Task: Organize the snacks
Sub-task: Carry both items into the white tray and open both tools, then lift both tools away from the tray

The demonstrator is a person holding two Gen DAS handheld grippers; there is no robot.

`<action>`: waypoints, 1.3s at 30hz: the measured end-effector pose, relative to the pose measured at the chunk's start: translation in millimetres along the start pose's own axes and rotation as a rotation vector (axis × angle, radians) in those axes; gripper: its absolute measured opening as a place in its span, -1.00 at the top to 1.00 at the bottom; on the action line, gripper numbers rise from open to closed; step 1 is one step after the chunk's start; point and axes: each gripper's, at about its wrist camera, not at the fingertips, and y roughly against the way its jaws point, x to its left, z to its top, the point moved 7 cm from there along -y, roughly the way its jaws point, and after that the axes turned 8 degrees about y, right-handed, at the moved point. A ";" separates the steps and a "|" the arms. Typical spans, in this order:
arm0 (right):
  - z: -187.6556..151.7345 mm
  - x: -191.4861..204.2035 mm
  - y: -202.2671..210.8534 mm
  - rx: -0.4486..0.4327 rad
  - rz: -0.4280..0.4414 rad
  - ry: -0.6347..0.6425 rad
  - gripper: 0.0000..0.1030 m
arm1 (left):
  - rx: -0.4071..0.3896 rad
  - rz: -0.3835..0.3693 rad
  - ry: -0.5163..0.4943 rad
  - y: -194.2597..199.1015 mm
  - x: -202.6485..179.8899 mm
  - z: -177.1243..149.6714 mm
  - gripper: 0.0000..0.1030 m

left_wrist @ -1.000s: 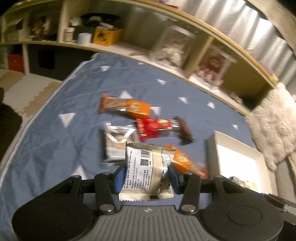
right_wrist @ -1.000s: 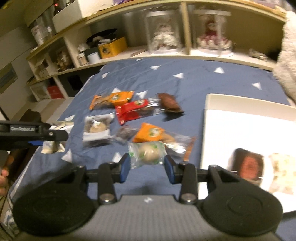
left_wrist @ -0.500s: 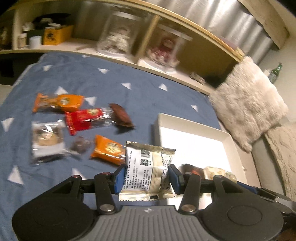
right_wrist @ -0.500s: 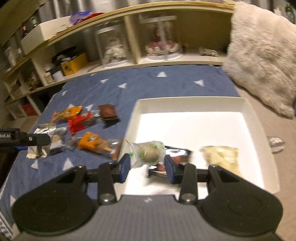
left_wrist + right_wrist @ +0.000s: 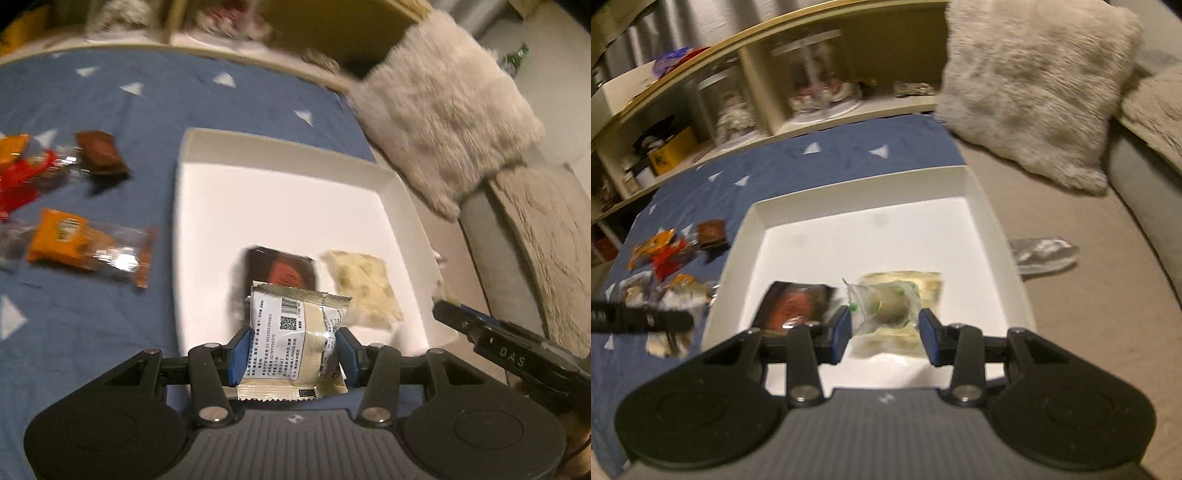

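My left gripper (image 5: 291, 354) is shut on a cream snack packet (image 5: 291, 336) with a barcode label, held above the near edge of the white tray (image 5: 280, 192). My right gripper (image 5: 884, 330) is shut on a clear-wrapped round snack (image 5: 886, 306) with green spots, held over the white tray (image 5: 864, 229). A dark packet with a red picture (image 5: 284, 269) (image 5: 794, 306) and a pale cream packet (image 5: 364, 291) lie in the tray. Orange (image 5: 74, 243), red (image 5: 22, 177) and brown (image 5: 99, 153) snacks lie on the blue cloth left of the tray.
A fluffy beige cushion (image 5: 1030, 88) lies behind the tray to the right. A wooden shelf (image 5: 812, 96) with figurines runs along the back. A crumpled silver wrapper (image 5: 1041, 254) lies right of the tray. The right gripper's finger (image 5: 495, 343) shows in the left wrist view.
Both grippers have swung right from the snack pile to above the tray, each still holding its snack.
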 end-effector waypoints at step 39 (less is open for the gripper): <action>-21.3 -53.2 -19.7 0.097 -0.023 -0.056 -0.25 | 0.154 0.024 0.002 -71.1 -25.7 -1.0 -0.70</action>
